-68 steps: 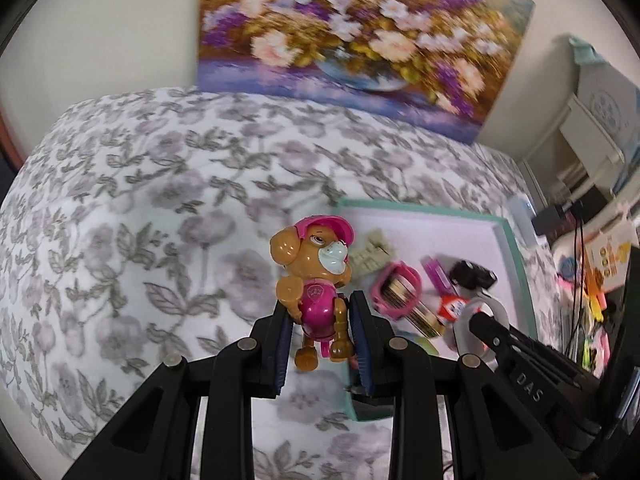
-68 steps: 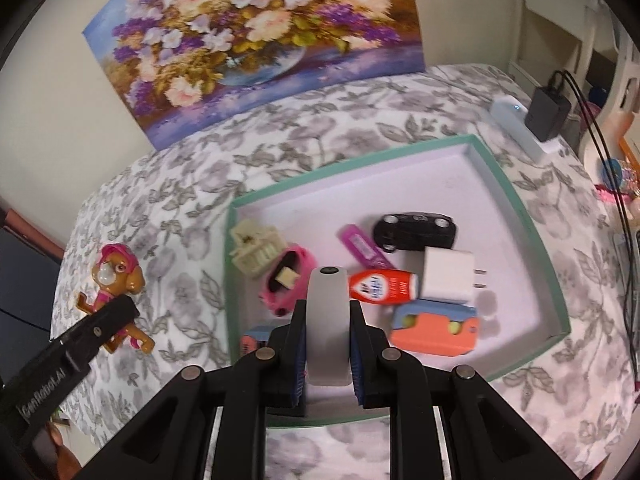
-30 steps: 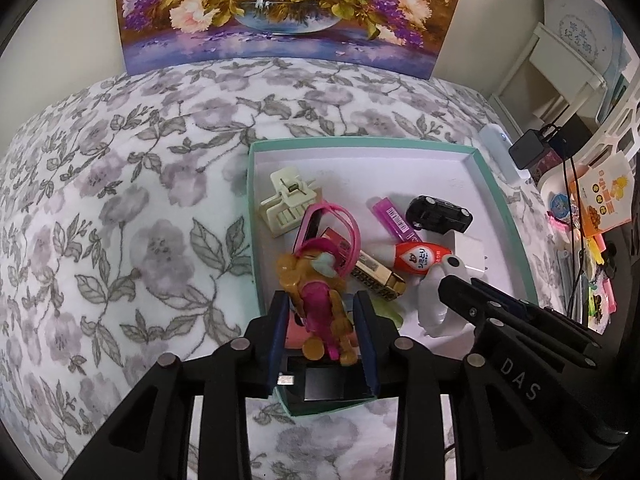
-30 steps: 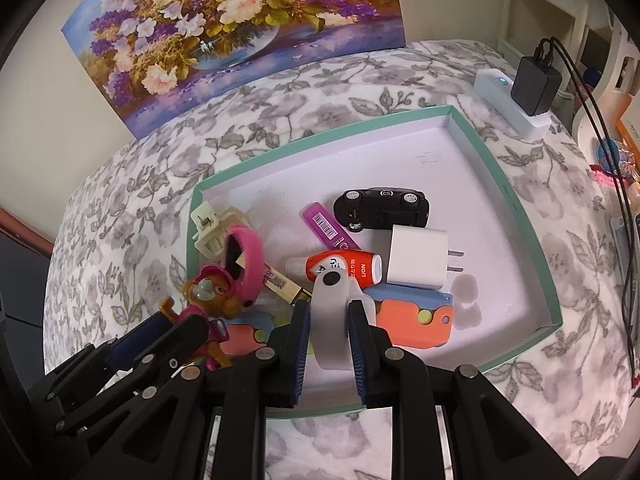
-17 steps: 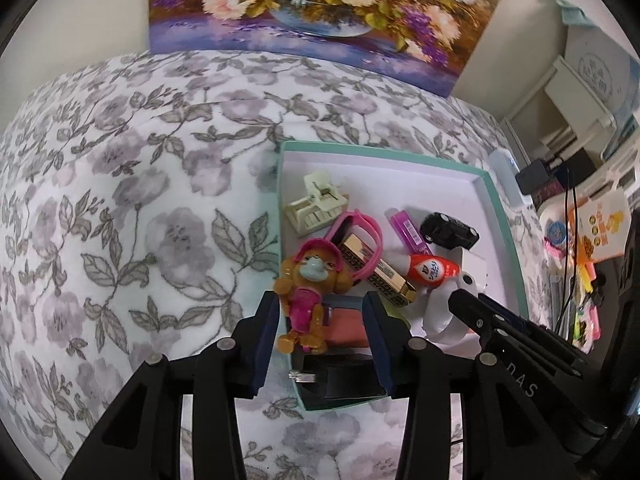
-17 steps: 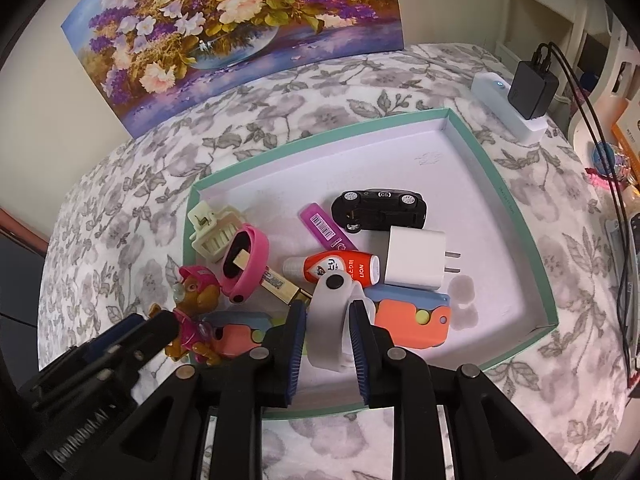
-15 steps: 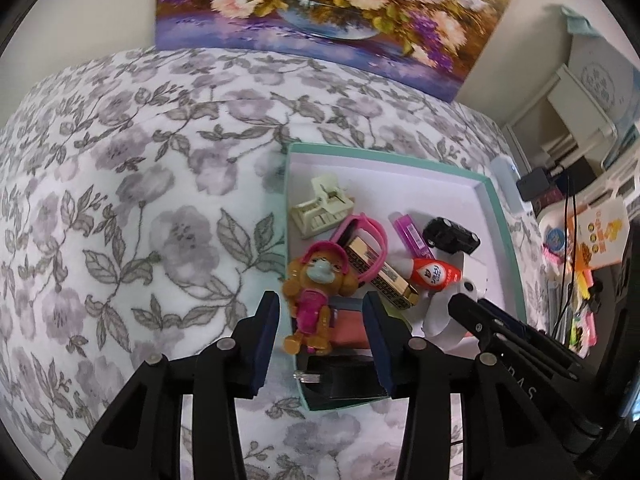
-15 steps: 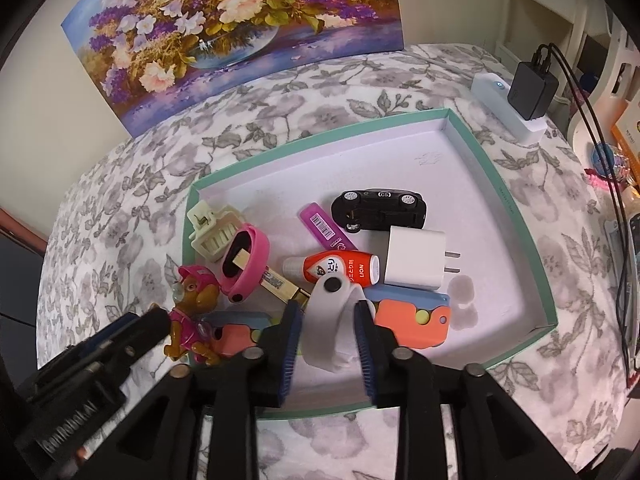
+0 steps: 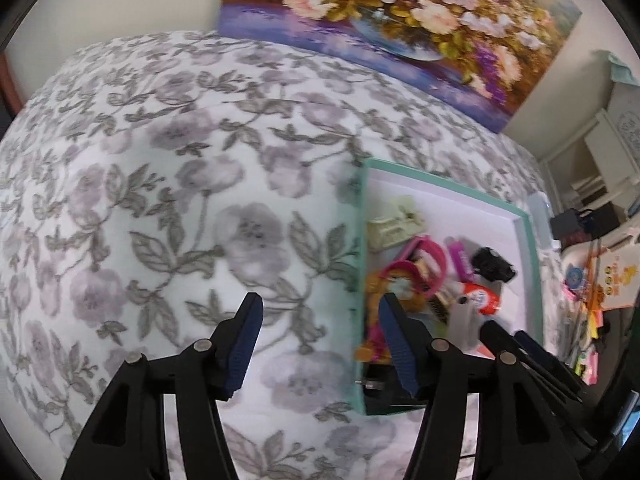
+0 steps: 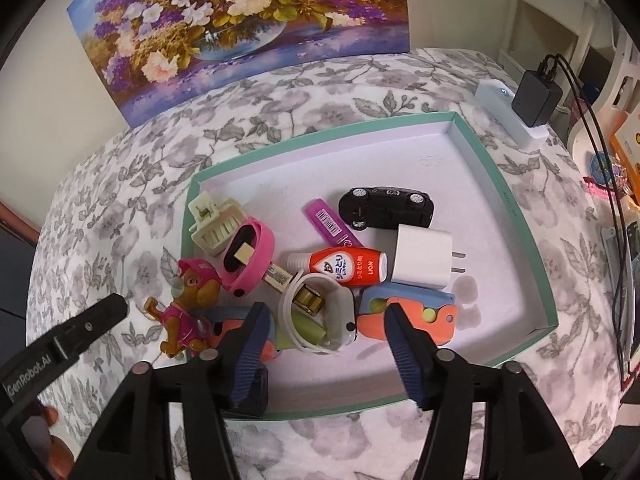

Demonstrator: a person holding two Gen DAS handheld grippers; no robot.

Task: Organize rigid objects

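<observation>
Crowding the teal-rimmed tray (image 10: pixel 516 216) on the floral bedspread (image 9: pixel 160 184) are hard plastic trinkets: black toy car (image 10: pixel 386 207), white charger cube (image 10: pixel 422 257), pup figurine (image 10: pixel 192 304) at its left edge. Right tongs (image 10: pixel 322 330) gape, released, around a white curved case (image 10: pixel 340 318); left tongs (image 9: pixel 318 326) gape empty beside the tray's left edge.

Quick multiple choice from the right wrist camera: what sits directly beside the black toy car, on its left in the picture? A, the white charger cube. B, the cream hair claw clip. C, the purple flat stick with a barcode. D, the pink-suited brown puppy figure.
C: the purple flat stick with a barcode lies right against the black toy car on its left side, inside the teal-rimmed white tray.
</observation>
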